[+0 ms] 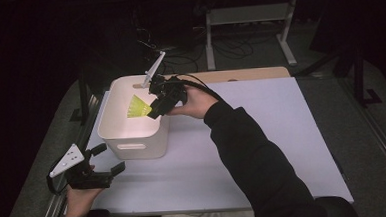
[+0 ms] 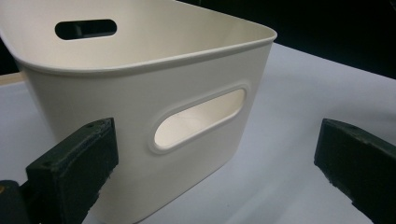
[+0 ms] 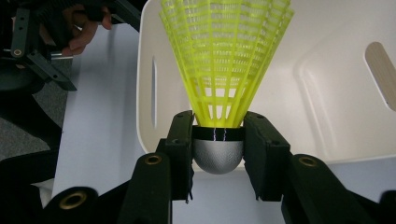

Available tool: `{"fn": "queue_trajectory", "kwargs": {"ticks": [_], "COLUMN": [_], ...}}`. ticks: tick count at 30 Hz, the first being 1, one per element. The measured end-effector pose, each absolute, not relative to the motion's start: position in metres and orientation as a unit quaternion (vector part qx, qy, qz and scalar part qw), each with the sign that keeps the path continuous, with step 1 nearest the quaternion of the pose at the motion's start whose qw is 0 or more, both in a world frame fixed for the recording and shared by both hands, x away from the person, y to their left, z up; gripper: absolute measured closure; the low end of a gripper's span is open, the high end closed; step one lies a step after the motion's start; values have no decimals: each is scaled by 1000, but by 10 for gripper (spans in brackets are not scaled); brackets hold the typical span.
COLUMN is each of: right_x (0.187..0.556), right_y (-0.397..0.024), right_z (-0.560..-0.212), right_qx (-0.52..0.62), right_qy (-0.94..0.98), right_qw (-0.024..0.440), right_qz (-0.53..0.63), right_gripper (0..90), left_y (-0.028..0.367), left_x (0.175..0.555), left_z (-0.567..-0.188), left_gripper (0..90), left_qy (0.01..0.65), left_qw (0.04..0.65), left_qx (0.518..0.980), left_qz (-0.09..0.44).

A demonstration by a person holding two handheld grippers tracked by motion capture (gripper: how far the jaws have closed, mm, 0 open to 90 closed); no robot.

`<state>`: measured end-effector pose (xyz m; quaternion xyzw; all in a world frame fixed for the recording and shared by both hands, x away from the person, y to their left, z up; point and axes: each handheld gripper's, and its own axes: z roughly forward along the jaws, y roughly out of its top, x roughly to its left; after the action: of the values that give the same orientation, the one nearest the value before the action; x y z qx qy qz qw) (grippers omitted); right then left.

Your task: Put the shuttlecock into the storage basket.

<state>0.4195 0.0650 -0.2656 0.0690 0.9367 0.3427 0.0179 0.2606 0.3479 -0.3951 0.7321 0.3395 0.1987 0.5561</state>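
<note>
A yellow shuttlecock with a silver head is clamped at its base between the pads of my right gripper. In the high view that right gripper hangs over the right rim of a white bin, and the shuttlecock fans out over the bin's inside. My left gripper rests near the table's front left corner, jaws open and bare, aimed at the bin's near wall. The left gripper view has the bin and its handle slot just beyond the two pads.
The bin stands on a white table top, with a strip of wood along the far edge. A metal frame and cables lie on the dark floor beyond. A white rod sticks up from the right gripper.
</note>
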Motion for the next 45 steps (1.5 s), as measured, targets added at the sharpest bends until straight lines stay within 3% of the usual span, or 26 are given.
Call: {"fn": "queue_trajectory", "kwargs": {"ticks": [45], "right_x": [423], "right_y": [100], "right_z": [-300], "right_qx": [58], "right_qy": [945], "right_qw": [-18], "right_qz": [320], "right_gripper": [633], "left_y": [349], "left_x": [260], "left_z": [-395], "left_gripper": [0], "left_qy": [338], "left_qw": [557], "left_qx": [732], "left_qz": [200]}}
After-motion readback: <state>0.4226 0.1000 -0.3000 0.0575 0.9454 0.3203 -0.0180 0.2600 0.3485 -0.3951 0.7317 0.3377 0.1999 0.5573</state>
